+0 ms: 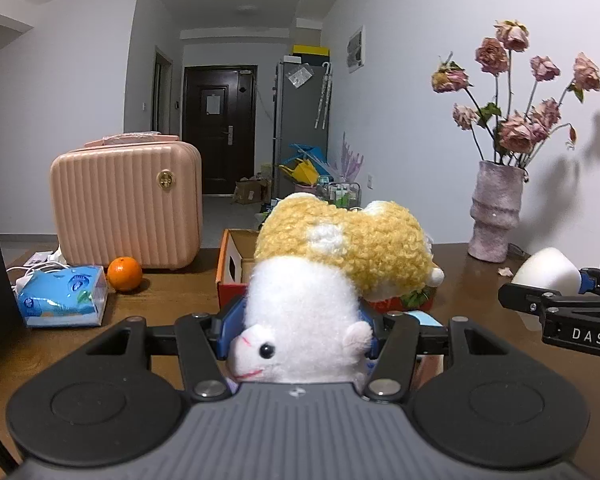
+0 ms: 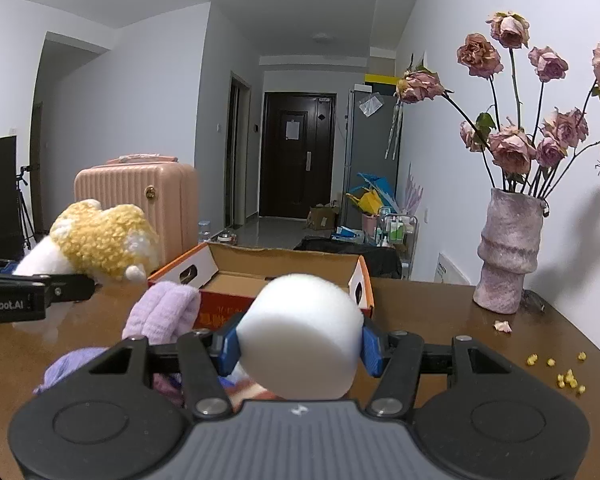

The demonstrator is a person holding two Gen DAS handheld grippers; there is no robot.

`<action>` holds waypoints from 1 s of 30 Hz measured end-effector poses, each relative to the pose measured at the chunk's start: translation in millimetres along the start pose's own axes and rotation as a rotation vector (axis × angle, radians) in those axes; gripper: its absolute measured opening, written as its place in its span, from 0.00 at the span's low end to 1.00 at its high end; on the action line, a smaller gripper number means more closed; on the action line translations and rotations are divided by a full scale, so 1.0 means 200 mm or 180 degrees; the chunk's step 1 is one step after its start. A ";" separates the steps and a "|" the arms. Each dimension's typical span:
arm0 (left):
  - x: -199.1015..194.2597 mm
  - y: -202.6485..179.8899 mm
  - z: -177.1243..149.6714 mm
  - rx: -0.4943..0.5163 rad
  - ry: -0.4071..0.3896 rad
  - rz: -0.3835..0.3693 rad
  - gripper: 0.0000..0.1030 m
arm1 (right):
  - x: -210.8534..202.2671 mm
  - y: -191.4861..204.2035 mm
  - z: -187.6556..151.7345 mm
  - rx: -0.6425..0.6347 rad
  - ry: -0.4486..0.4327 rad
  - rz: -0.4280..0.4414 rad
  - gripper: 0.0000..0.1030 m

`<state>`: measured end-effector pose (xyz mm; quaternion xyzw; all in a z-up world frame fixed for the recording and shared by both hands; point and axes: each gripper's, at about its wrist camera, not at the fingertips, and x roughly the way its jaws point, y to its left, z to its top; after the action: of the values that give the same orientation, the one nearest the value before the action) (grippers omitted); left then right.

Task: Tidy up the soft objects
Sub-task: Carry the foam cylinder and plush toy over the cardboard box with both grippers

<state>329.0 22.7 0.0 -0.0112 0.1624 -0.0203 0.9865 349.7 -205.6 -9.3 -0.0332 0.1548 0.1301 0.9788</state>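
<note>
1. Left gripper: its blue pads are clamped on the white body of a plush toy, which is held clear of the table. The toy's face points back at the camera; its curly yellow part rises in front of the cardboard box.
2. Right gripper: its blue pads are clamped on the two sides of a white foam cylinder, held above the table and just short of the box's near wall.
3. Cardboard box: open-topped, orange-edged, standing on the brown table ahead of both grippers. Its inside looks bare in the right wrist view.
4. Purple knitted items: lying on the table just left of the right gripper, touching the box's front.
5. Left side of the table: a pink ribbed case, an orange just in front of it, and a blue tissue pack beside the orange.
6. Right side of the table: a mottled vase of dried roses by the wall, with a fallen petal and yellow crumbs near it.
</note>
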 end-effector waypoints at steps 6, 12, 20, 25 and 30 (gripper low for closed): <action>0.11 0.04 0.06 -0.0066 -0.0011 0.0050 0.55 | 0.12 -0.02 0.06 0.0010 -0.0044 0.0004 0.55; 0.21 0.07 0.11 -0.0114 -0.0065 0.0089 0.55 | 0.24 -0.03 0.11 0.0016 -0.0094 -0.0009 0.55; 0.36 0.13 0.18 -0.0176 -0.0087 0.0103 0.55 | 0.43 -0.06 0.18 0.0020 -0.0089 -0.0008 0.55; 0.47 0.14 0.22 -0.0147 -0.0057 0.0161 0.55 | 0.55 -0.06 0.23 0.0001 -0.0087 0.0003 0.55; 0.56 0.19 0.26 -0.0189 -0.0092 0.0185 0.55 | 0.66 -0.07 0.26 -0.0002 -0.0062 0.0005 0.55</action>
<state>452.9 56.4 11.4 -0.0360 0.1489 0.0134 0.9881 490.7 -180.8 -0.1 -0.0322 0.1453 0.1312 0.9801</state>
